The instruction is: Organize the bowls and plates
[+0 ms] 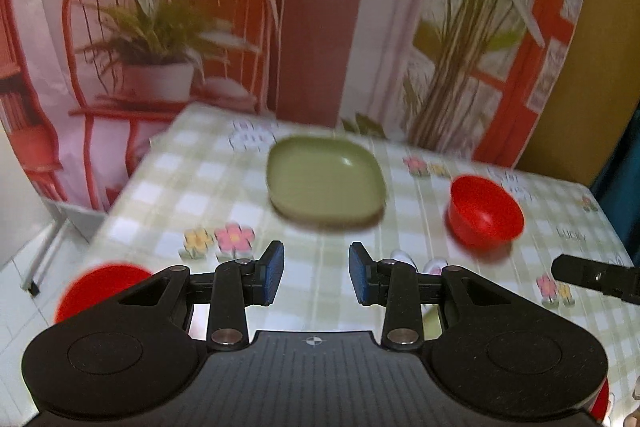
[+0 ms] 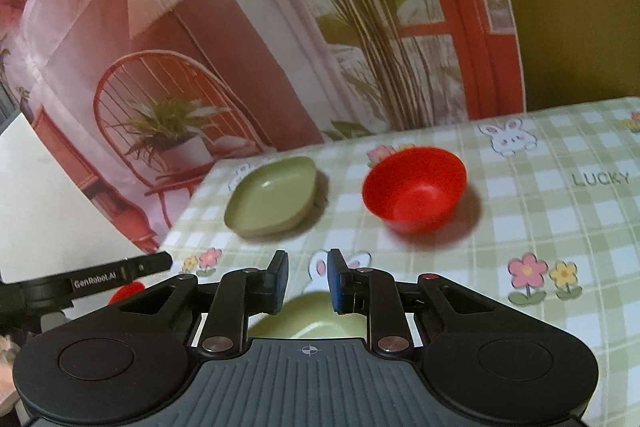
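A green squarish plate (image 1: 325, 180) lies on the checked tablecloth ahead of my left gripper (image 1: 316, 277), which is open and empty above the cloth. A red bowl (image 1: 485, 213) stands to the plate's right. Another red bowl (image 1: 102, 287) sits at the near left, partly hidden by the gripper body. In the right wrist view the green plate (image 2: 272, 195) is far left and the red bowl (image 2: 415, 187) is ahead. My right gripper (image 2: 307, 281) is open and empty, above a second green plate (image 2: 316, 319) mostly hidden beneath it.
The table's left edge (image 1: 132, 179) drops to a white floor. A printed backdrop with a red chair and plants hangs behind the table. The right gripper's tip (image 1: 592, 277) shows at the right of the left wrist view. A red object (image 1: 600, 401) peeks out at bottom right.
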Motion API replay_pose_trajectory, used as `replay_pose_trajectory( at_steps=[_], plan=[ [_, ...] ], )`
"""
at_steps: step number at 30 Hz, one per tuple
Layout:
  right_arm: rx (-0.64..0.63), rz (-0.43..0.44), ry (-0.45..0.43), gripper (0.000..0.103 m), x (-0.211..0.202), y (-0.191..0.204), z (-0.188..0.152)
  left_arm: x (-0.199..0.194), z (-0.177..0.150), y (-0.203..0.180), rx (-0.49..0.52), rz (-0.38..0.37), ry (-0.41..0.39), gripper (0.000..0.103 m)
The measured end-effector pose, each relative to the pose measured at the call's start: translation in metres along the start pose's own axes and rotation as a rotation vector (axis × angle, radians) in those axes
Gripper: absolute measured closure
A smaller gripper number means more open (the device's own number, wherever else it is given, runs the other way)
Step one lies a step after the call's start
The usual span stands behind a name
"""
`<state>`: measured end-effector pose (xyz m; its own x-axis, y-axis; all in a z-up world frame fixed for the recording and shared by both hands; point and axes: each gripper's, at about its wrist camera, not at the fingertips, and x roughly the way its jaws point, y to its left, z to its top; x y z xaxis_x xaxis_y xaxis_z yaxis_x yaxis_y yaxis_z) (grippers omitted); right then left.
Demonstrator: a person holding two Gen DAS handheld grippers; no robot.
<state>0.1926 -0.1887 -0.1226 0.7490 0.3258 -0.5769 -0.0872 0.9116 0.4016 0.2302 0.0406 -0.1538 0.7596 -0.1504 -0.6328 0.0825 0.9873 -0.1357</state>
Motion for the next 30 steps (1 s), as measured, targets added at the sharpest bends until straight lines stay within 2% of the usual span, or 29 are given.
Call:
replay_pose_trajectory(
  at_steps=[5, 9, 14, 20, 24, 30],
  plan=[
    [-0.038, -0.011, 0.005, 0.082, 0.018, 0.010, 0.011, 0.001, 0.020, 0.001, 0.017, 0.010, -0.071, 0.065],
    [-0.095, -0.016, 0.019, 0.081, 0.040, 0.022, 0.022, 0.017, 0.030, 0.002, -0.014, 0.048, -0.134, 0.058],
    [-0.116, -0.019, 0.035, 0.081, 0.079, 0.026, 0.041, 0.056, 0.049, 0.009, -0.040, 0.070, -0.120, 0.058],
    [-0.113, -0.043, 0.076, 0.081, 0.137, 0.026, 0.059, 0.111, 0.066, 0.032, -0.125, 0.115, -0.072, 0.058],
    [-0.142, -0.077, 0.099, 0.081, 0.171, 0.026, 0.067, 0.143, 0.069, 0.045, -0.168, 0.155, -0.021, 0.058],
    [-0.194, -0.112, 0.150, 0.080, 0.215, 0.028, 0.067, 0.173, 0.064, 0.055, -0.173, 0.159, 0.044, 0.058]
  ],
)
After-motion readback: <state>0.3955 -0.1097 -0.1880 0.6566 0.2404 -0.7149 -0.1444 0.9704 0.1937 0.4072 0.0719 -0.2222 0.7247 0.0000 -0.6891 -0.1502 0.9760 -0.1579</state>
